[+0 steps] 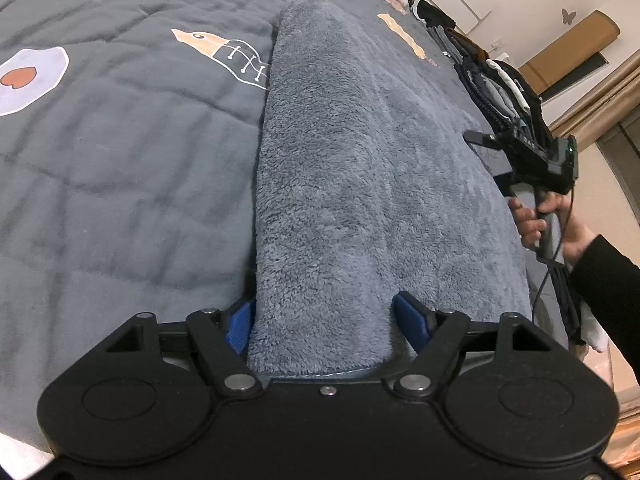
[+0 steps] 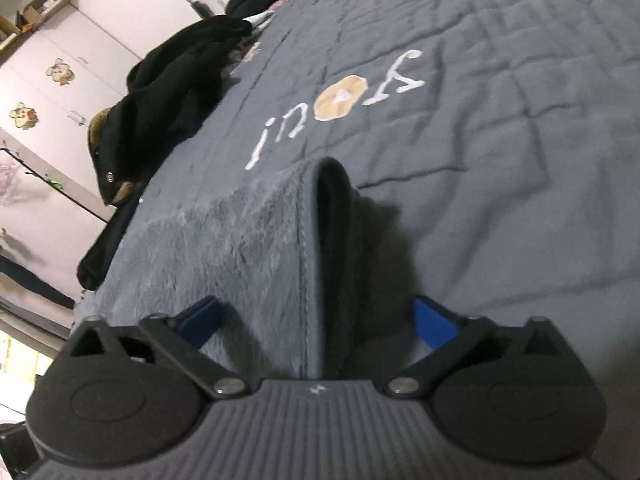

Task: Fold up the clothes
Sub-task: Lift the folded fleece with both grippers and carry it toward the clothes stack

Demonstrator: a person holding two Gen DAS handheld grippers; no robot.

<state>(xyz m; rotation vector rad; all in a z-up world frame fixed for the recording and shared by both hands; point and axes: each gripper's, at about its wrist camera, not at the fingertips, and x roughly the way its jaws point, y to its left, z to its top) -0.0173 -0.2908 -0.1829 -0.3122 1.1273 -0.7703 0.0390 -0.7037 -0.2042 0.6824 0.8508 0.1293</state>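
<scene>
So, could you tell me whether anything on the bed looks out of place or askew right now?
Mostly no. The folded grey fleece garment lies fairly flat on the grey quilted bedspread, though its folded end gapes open instead of lying shut. The black clothes heaped at the bed's edge are unfolded.
</scene>
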